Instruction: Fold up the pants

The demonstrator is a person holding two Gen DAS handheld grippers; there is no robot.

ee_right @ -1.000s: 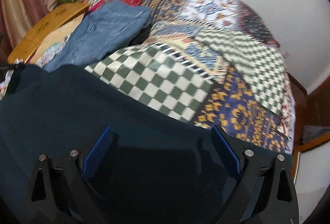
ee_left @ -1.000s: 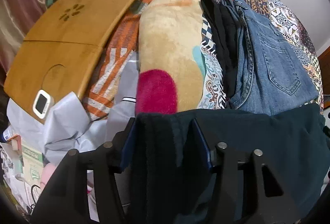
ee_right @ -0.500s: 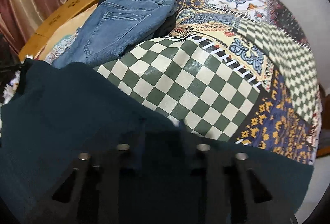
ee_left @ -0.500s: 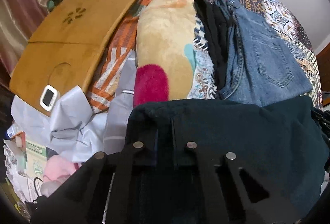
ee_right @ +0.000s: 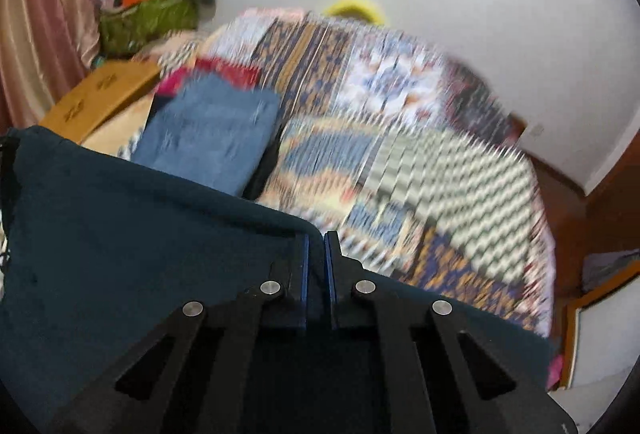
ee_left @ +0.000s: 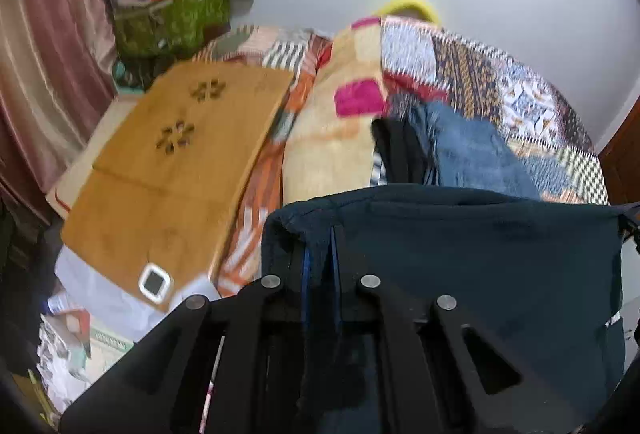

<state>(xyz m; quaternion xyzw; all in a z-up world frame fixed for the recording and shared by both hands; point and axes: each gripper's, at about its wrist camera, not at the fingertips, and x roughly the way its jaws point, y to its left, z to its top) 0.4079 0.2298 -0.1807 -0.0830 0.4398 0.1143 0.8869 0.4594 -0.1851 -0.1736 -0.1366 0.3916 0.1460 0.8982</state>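
Dark teal pants hang as a stretched sheet between my two grippers, lifted above the bed. My left gripper is shut on the pants' left upper corner, with fabric bunched around its fingers. In the right wrist view the pants spread down and to the left, and my right gripper pinches their upper right edge, its jaws closing the last bit on the cloth. The lower part of the pants is hidden behind both grippers.
Folded blue jeans and a black garment lie on the patchwork quilt beyond the pants. A beige blanket and a wooden lap table lie to the left. A green bag stands by the curtain.
Both grippers went from open around the pants' edge to shut on it. Both then rose and tipped up, lifting the pants; the wall and far bed came into view.
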